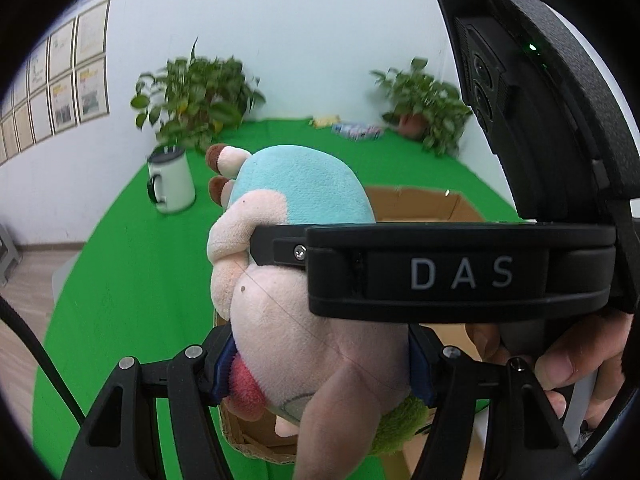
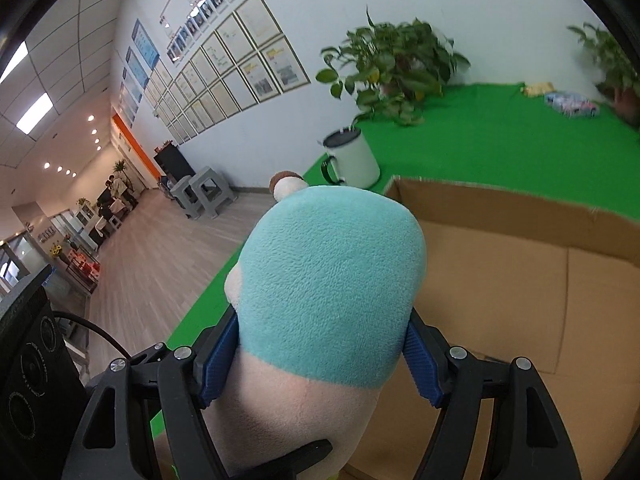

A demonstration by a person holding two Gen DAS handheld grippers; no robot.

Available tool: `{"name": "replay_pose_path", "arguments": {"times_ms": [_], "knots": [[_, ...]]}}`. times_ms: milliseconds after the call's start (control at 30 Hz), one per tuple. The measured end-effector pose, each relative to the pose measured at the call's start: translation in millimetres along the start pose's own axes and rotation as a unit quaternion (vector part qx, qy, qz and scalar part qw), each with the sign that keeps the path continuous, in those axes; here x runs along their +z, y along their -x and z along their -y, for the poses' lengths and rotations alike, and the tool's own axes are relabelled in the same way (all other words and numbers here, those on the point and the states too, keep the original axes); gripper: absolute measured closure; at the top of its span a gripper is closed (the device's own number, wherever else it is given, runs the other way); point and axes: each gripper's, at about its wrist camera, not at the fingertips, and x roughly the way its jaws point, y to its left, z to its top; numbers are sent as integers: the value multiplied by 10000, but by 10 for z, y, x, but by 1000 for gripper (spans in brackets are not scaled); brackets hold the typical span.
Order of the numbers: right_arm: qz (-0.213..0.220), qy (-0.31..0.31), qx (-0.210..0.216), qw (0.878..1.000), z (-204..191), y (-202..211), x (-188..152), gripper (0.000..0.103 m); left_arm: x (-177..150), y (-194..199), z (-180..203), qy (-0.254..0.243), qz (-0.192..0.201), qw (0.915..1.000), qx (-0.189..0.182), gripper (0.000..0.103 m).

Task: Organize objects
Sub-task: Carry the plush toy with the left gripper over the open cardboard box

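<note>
Both grippers clench the same plush toy, which is why it hangs steady above the open cardboard box rather than sagging. The left gripper squeezes the pale lower body between its blue pads, near the red and green parts. The right gripper pinches the toy where pale fabric meets the turquoise back. In the left wrist view the right tool crosses in front from the right, with a hand on its grip. The box sits on the green cloth, near side of the white mug; probably the toy's destination, though the box floor is mostly hidden.
</note>
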Motion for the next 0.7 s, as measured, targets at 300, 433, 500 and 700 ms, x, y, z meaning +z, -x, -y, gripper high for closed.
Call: {"name": "replay_pose_path", "arguments": {"times_ms": [300, 433, 500, 700], "knots": [[-687, -529, 113, 9962, 528, -1028, -500, 32, -279, -462, -259, 352, -797, 9962, -24, 36], [-852, -739, 275, 9932, 644, -1266, -641, 31, -350, -497, -251, 258, -908, 9954, 150, 34], [-930, -832, 340, 9916, 670, -1343, -670, 31, -382, -471, -209, 214, -1012, 9944, 232, 31], [-1027, -620, 295, 9923, 525, -1463, -653, 28, -419, -298, -281, 470, -1007, 9936, 209, 30]]}}
